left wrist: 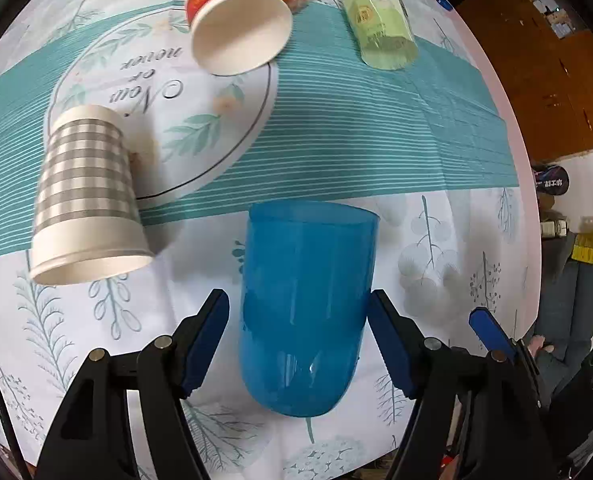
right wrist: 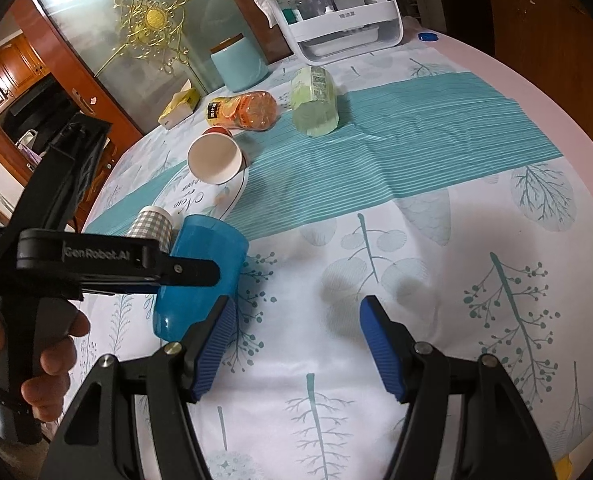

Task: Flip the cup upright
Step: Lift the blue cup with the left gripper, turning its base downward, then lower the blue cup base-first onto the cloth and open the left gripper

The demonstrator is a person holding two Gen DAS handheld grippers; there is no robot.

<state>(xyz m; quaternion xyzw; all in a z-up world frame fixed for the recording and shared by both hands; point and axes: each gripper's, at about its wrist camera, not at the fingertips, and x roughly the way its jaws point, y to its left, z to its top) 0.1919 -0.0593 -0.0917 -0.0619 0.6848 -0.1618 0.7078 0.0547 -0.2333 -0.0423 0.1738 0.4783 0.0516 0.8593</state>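
Note:
A translucent blue cup (left wrist: 304, 312) lies on its side on the tablecloth, base toward me, between the fingers of my left gripper (left wrist: 298, 320). The right finger touches its side and a small gap shows at the left finger (left wrist: 206, 336), so the jaws are open around it. In the right wrist view the blue cup (right wrist: 200, 276) sits at the left with the left gripper's finger across it. My right gripper (right wrist: 296, 334) is open and empty over the cloth, to the right of the cup.
A grey striped paper cup (left wrist: 84, 200), a red paper cup (left wrist: 236, 28) and a green plastic cup (left wrist: 380, 24) lie on their sides farther back. An orange bottle (right wrist: 244, 110), teal canister (right wrist: 238, 62) and white appliance (right wrist: 336, 12) stand beyond. The table edge (left wrist: 512, 128) curves at right.

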